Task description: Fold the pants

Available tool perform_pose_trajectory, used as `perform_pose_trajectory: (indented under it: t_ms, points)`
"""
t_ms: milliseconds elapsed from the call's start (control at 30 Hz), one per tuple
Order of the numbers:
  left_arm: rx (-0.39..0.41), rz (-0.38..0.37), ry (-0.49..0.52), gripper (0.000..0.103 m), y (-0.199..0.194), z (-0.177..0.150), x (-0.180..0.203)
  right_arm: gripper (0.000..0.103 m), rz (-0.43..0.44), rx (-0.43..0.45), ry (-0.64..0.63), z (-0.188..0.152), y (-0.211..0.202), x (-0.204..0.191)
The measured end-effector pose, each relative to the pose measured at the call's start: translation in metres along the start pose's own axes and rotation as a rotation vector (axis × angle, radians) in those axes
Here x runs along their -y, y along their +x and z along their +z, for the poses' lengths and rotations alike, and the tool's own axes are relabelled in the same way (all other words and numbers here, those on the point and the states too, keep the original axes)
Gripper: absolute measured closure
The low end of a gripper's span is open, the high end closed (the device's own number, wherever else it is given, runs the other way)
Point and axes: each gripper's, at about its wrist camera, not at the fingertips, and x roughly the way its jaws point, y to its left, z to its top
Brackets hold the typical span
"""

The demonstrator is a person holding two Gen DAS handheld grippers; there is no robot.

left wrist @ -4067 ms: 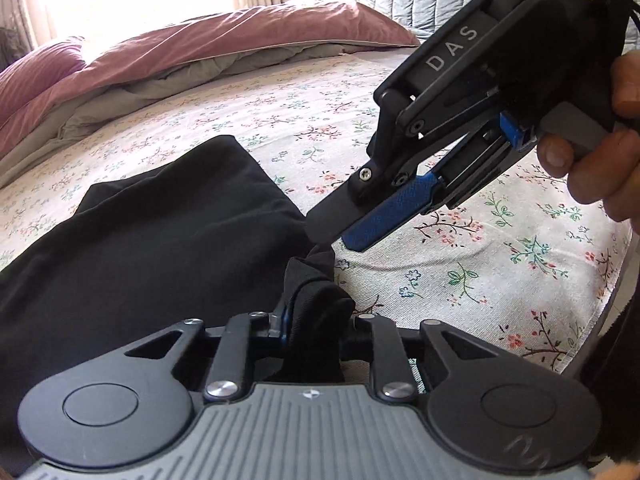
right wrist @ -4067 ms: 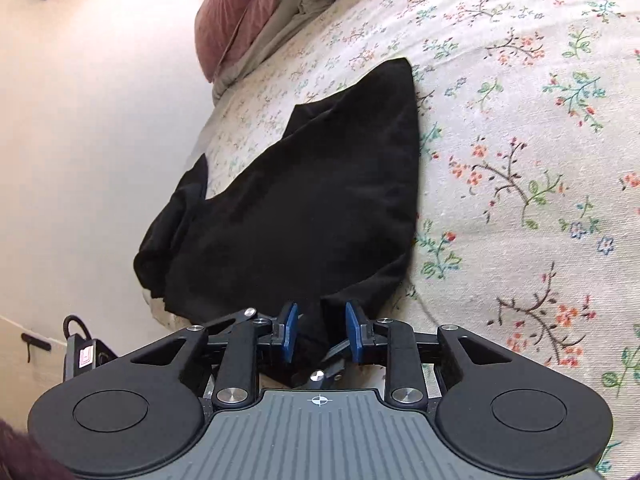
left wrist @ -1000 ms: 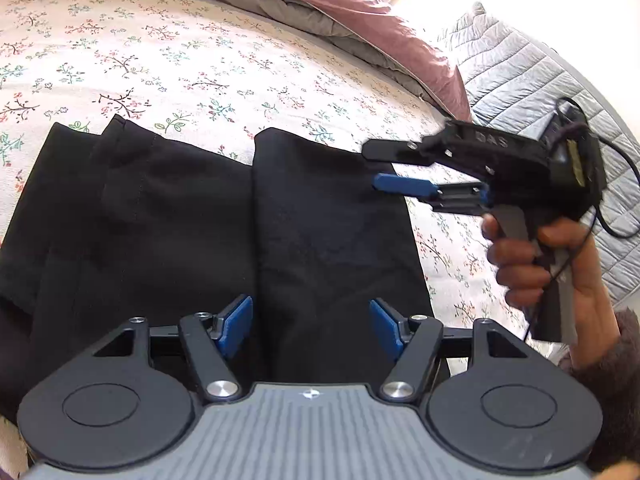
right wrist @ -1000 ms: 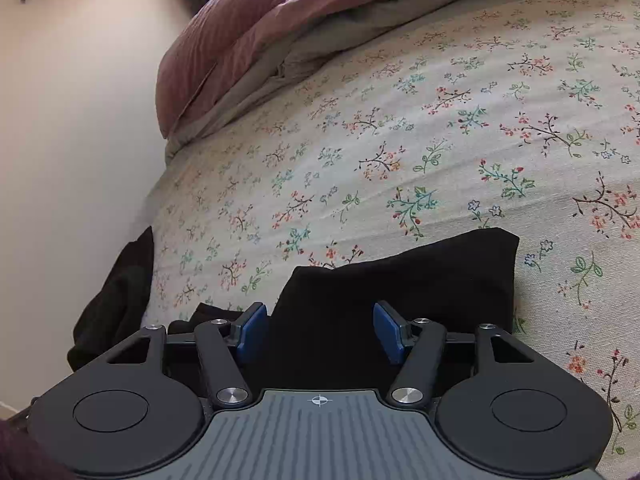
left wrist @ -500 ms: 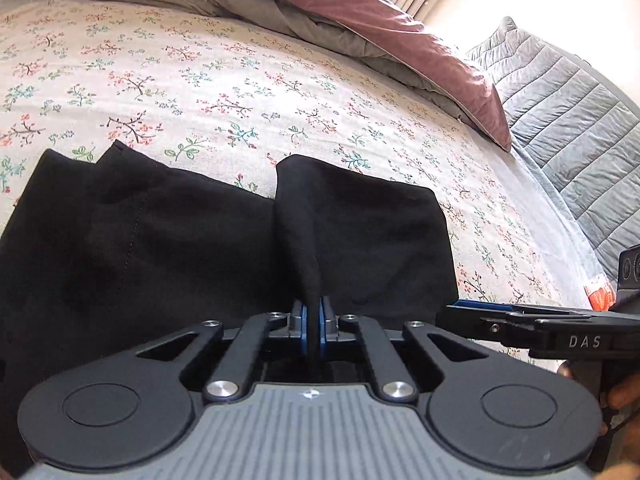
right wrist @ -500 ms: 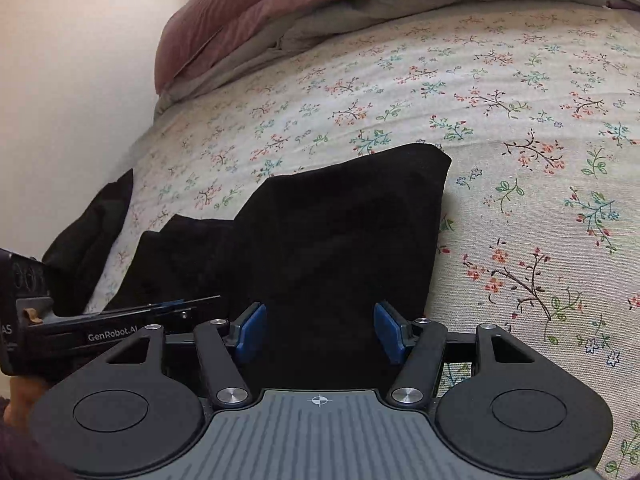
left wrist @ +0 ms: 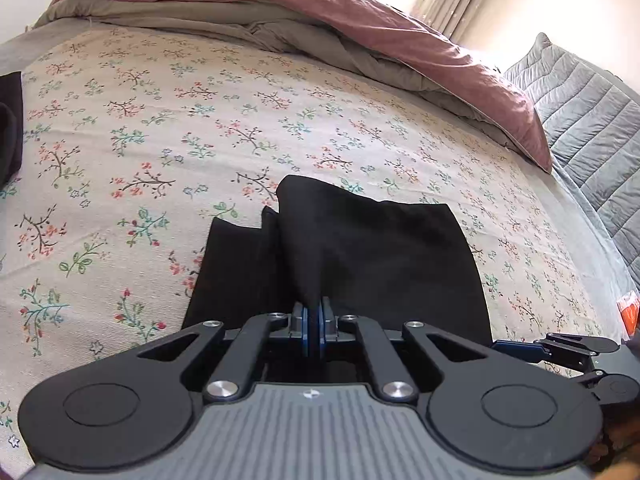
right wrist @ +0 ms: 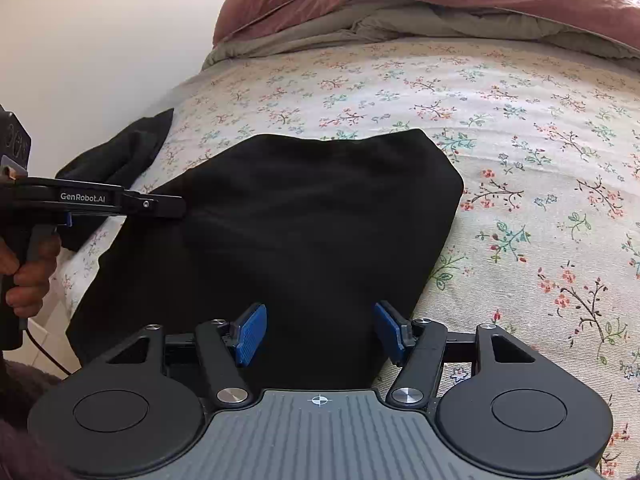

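Currently: black pants (right wrist: 304,216) on floral bedsheet (right wrist: 520,128), part-folded. My left gripper (left wrist: 313,322) pinches a raised fold; right gripper (right wrist: 318,330) spread, empty, over the pants' near edge. Next, I judge: carry fold across.

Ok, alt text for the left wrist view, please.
The left tool is clamped shut on a raised fold of black pants, which lie on a floral bedsheet. The right tool enters at the lower right, with a mauve duvet bunched at the bed's far end.
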Motion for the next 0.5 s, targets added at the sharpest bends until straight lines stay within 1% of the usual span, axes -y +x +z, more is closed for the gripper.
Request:
perform_pose_trajectory:
  t_ms: [167,333,433,500]
  points:
    - [0.031,-0.007,-0.031,0.089,-0.013,-0.002,-0.020,0.043,0.022,-0.009,-0.024,0.001,0.006,-0.011]
    - [0.068,0.017,-0.040,0.089,-0.023,-0.005,-0.032,0.043,0.050,-0.015,-0.038,0.002,0.011,-0.018]
    - [0.046,0.066,-0.032,0.088,-0.014,-0.006,-0.037,0.043,0.059,-0.014,-0.053,0.002,0.013,-0.021]
    - [0.036,0.058,-0.039,0.086,-0.007,-0.007,-0.041,0.043,0.060,-0.013,-0.061,0.002,0.012,-0.022]
